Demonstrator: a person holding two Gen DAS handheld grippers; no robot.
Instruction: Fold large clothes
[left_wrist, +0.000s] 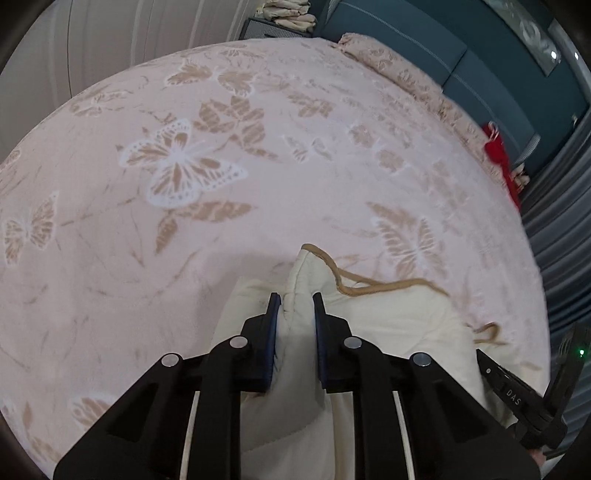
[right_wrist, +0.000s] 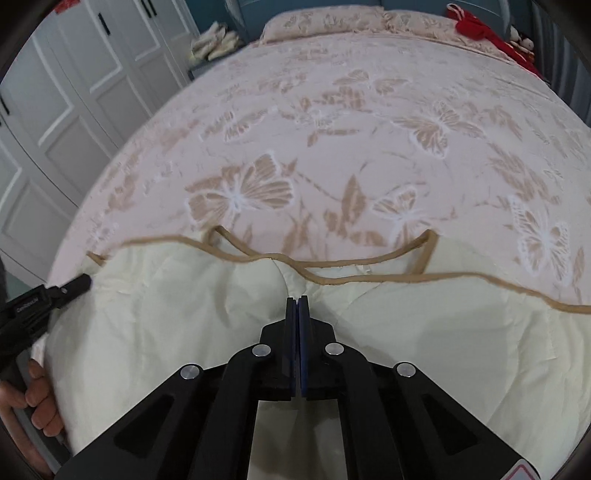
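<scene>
A cream padded garment (left_wrist: 388, 325) with tan trim (left_wrist: 384, 286) lies at the near edge of the bed. In the left wrist view my left gripper (left_wrist: 296, 301) is shut on a raised fold of it, thick cloth bulging between the blue pads. The right wrist view shows the garment (right_wrist: 184, 332) spread wide, its tan trim (right_wrist: 332, 278) looping along the far edge. Above it, my right gripper (right_wrist: 298, 299) has its pads pressed together and no cloth shows between them. The left gripper (right_wrist: 85, 282) reaches the garment's left corner, held by a hand (right_wrist: 37, 398).
The pink bedspread (left_wrist: 184, 166) with butterfly print covers the bed beyond the garment. A pillow (right_wrist: 332, 22) and a red item (right_wrist: 476, 26) lie at the headboard end. White wardrobe doors (right_wrist: 74, 92) stand left, with a pile of pale cloth (right_wrist: 214, 44) on a stand.
</scene>
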